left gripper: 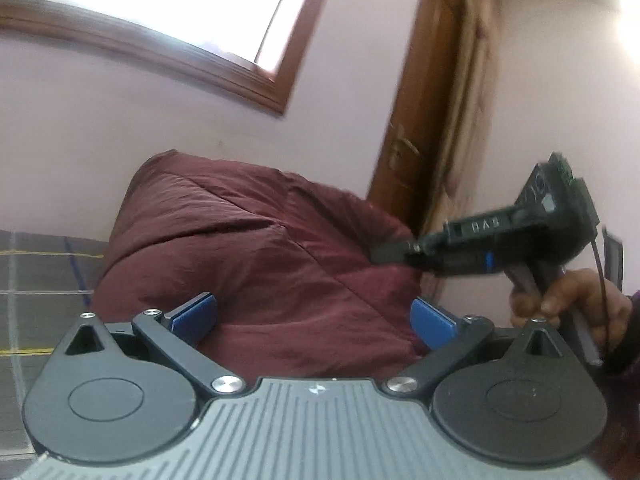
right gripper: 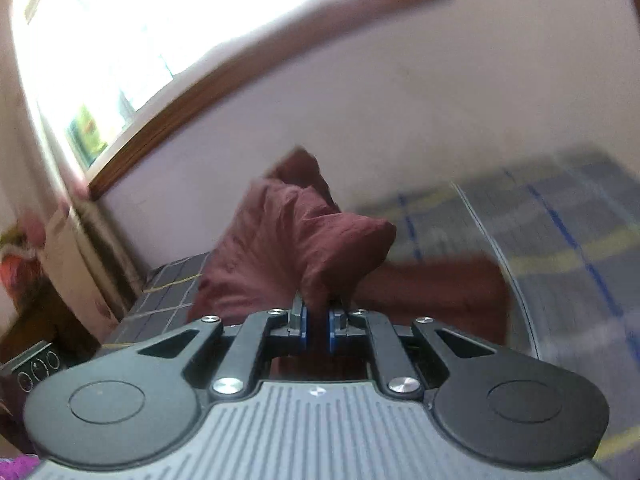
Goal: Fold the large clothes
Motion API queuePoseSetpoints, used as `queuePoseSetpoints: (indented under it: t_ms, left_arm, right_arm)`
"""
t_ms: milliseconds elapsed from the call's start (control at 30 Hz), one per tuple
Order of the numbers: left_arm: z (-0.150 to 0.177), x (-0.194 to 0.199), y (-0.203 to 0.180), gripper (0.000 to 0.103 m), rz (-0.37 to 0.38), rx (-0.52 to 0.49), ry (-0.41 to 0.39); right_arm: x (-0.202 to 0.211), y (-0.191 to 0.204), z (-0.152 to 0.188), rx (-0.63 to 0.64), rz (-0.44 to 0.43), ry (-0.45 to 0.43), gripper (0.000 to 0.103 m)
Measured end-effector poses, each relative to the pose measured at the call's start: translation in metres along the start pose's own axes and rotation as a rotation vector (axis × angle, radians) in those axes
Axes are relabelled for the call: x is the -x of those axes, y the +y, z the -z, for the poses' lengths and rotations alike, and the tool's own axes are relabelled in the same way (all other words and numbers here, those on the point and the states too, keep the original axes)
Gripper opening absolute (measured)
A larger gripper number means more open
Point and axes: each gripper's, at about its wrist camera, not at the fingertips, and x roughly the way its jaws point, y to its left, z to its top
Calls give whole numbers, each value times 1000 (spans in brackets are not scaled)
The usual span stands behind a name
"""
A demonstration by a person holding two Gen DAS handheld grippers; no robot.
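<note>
Maroon crinkled-fabric garment [left gripper: 256, 256]: large, lightweight woven cloth, creased in long diagonal ridges. Raised off a grey checked bedspread with yellow and blue lines [left gripper: 36, 276], probably so that its length hangs free and an edge can be found for a fold.

Left view, entries from 9 o'clock to 3 o'clock:
- Bedspread, at 9 o'clock, below the garment's left edge.
- Garment, centre, bulging up toward 12 o'clock against a pale lilac wall [left gripper: 100, 128].
- Left gripper [left gripper: 312, 318], black with blue pads, at 6 o'clock: jaws spread wide, holding nothing. The cloth lies between and just beyond the pads; contact cannot be told.
- Right gripper [left gripper: 394, 254], at 3 o'clock, held by the person's hand [left gripper: 568, 300], its tips buried in the garment's right edge.
- Brown wooden door [left gripper: 424, 120], at 1 o'clock, behind.

Right view, same order:
- Wood-framed window [right gripper: 120, 60], at 10 o'clock.
- Garment [right gripper: 280, 248], centre, rising from the jaws toward 12 o'clock in a bunched peak.
- Right gripper [right gripper: 317, 326], at 6 o'clock: pads pressed nearly together, pinching a gather of cloth, evidently bearing its weight.
- Bedspread [right gripper: 568, 240], at 3 o'clock, blurred.

Judgement: the left gripper appears poised to take a second hold.
</note>
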Motion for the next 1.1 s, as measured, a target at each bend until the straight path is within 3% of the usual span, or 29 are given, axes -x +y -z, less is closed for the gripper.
queuePoseSetpoints:
  t_ms: [133,200,267,300,333,367,433,567,767,800,833,867,967,1100]
  left_arm:
    - [7,-10,-8,101,-20,-68,32]
    - [5,-11,-5,101,-20,-67,34]
    - [4,-12,-1,101,-18,-48,34]
    - [4,-6,-3,101,-13,-40,33]
    - [4,-3,-2,101,-8,-35,32]
    - [4,-2,-5,101,-5,-36,32]
    - [9,-4,-7,101,-3,-35,28]
    - [11,-8,-11,102,-4,-13,15]
    - [6,-8,0,102,14,54,-4]
    - [3,-10,1,102,15,71,-10]
    - [1,-15,2,102,13,87,-15]
    - [-1,-21,4,102,15,109,-20]
    - [-3,-42,4,102,46,152,-14]
    - [5,-66,-19,102,99,67,40]
  right_arm:
    - [25,-28,22,-149,-38,-63,14]
    - [52,-28,30,-201,27,-123,15]
    - [71,-30,40,-211,70,-121,32]
    - [74,-33,45,-237,80,-83,56]
    - [75,-36,53,-274,76,-51,70]
    - [74,-38,62,-301,42,-31,70]
    - [62,-37,72,-336,-10,29,70]
    - [23,-39,68,-419,-108,60,71]
    - [-30,-4,-2,-259,-198,34,70]
    - [-38,2,-12,-217,-200,35,64]
    - [-49,8,-23,-162,-195,41,42]
    - [-55,13,-31,-120,-179,48,32]
    - [-64,8,-41,12,-127,42,22]
    - [-52,-37,-26,-8,-79,7,18]
